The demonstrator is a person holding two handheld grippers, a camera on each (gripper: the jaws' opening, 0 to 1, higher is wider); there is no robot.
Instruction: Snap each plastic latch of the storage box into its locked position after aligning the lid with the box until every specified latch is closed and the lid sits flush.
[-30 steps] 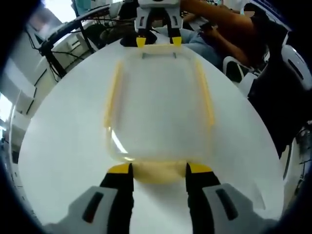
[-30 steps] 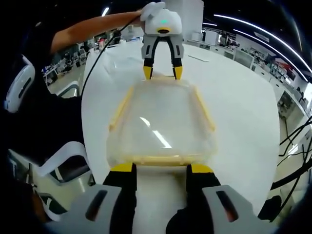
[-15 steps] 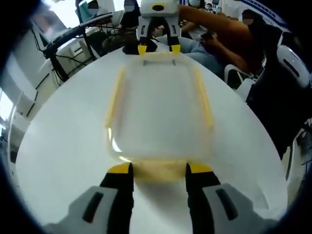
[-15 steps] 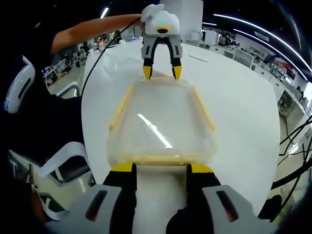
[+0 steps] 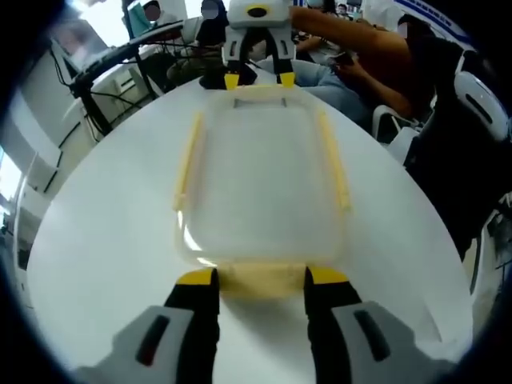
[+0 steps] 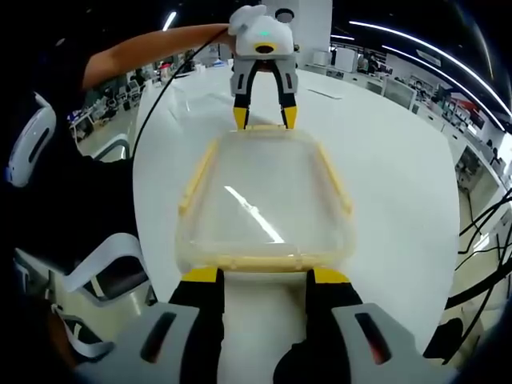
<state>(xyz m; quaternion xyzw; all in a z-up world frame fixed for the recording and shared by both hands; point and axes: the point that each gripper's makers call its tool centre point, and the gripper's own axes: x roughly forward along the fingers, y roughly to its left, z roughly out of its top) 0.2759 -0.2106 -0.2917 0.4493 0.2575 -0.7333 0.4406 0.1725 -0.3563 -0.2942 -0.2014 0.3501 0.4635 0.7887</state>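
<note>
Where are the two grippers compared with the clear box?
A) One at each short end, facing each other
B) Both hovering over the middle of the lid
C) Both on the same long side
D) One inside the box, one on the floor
A: the left gripper sits at one short end of the storage box, the right gripper at the opposite end.

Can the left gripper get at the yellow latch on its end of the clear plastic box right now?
Probably yes. The left gripper is open, jaws straddling the yellow end latch of the clear plastic box, with nothing between them on the white table.
</note>
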